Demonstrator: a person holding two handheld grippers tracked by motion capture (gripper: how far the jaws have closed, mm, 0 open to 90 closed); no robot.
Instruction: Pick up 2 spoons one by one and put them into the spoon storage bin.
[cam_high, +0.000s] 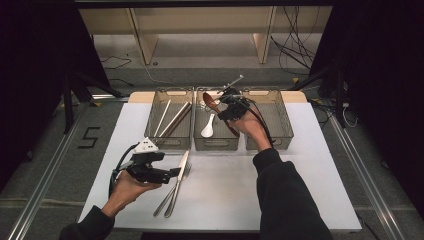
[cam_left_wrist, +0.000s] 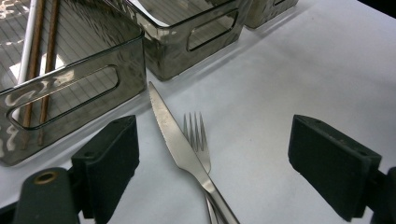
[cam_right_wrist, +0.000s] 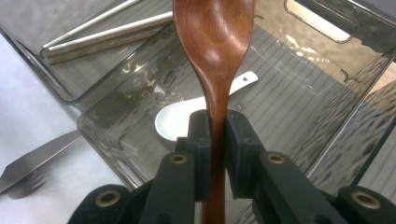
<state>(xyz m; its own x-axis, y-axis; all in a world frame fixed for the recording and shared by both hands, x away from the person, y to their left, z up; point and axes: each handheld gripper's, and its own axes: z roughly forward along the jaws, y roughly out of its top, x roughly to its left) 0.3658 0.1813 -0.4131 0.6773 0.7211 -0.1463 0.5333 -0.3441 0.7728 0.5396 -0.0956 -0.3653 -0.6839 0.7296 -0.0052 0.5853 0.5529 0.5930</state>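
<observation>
At left on the white table (cam_high: 300, 190), your left gripper (cam_high: 176, 172) rests low with its jaws spread wide and nothing between them; in the left gripper view the pads (cam_left_wrist: 109, 161) flank a bare stretch of tabletop. Just ahead of it lie a serrated table knife (cam_left_wrist: 180, 147) and a fork (cam_left_wrist: 198, 142), the knife crossing over the fork's neck, both pointing toward the bins. Beyond them stands the left smoked-plastic bin (cam_high: 172, 142), holding chopsticks (cam_high: 172, 120) laid lengthwise. Next comes the middle bin (cam_high: 216, 145), with a white ceramic soup spoon (cam_high: 208, 127) on its ribbed floor. Over this bin your right gripper (cam_right_wrist: 217, 130) hovers, its jaws closed nearly together and clamped on the neck of a wooden spoon (cam_right_wrist: 215, 42); the bowl of that spoon points away from you, above the white spoon and apart from it. At far right stands the third bin (cam_high: 280, 125).
</observation>
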